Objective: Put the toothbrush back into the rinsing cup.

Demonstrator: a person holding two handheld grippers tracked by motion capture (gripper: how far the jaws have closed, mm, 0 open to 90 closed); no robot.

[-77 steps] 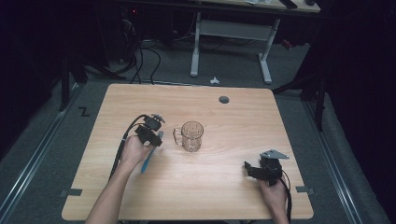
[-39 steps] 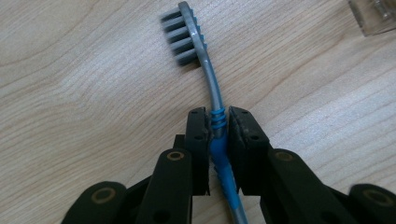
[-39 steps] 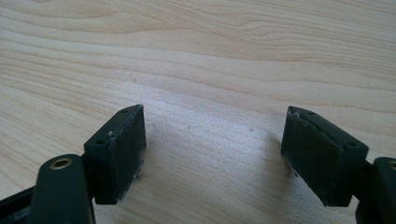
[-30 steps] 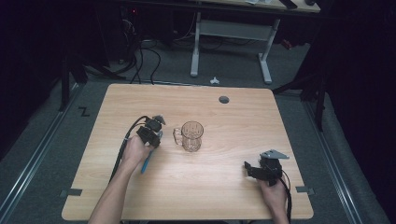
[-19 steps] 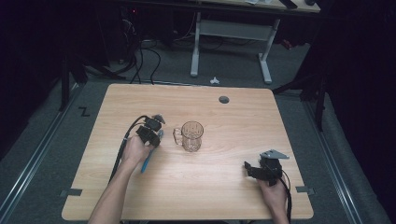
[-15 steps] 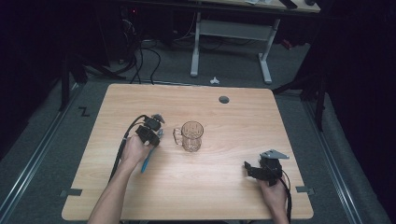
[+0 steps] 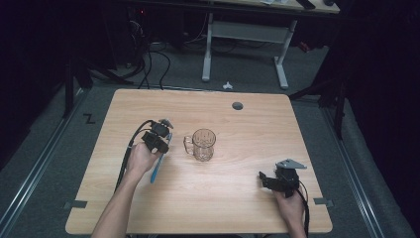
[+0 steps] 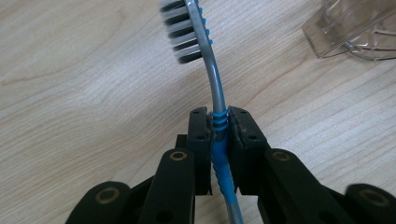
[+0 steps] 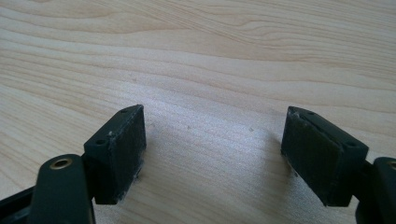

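A blue and grey toothbrush [image 8: 215, 88] is clamped by its ribbed neck in my left gripper [image 8: 219, 121], bristles pointing away from the jaws. From the high view the left gripper [image 7: 159, 137] hovers left of a clear glass mug [image 7: 202, 144], and the toothbrush handle [image 7: 157, 167] sticks out below the hand. The mug's base [image 8: 359, 28] sits at the top right of the left gripper view. My right gripper [image 9: 215, 154] rests low over bare wood with its jaws wide apart and nothing between them; in the high view the right gripper [image 7: 270, 179] is near the front right of the table.
The wooden table [image 7: 247, 198] has a round grey cable hole [image 7: 237, 105] near its far edge. A white desk frame [image 7: 247, 39] and loose cables [image 7: 148, 54] stand on the floor beyond the table.
The left hand has shifted slightly with the toothbrush, staying left of the mug. The right gripper has not moved.
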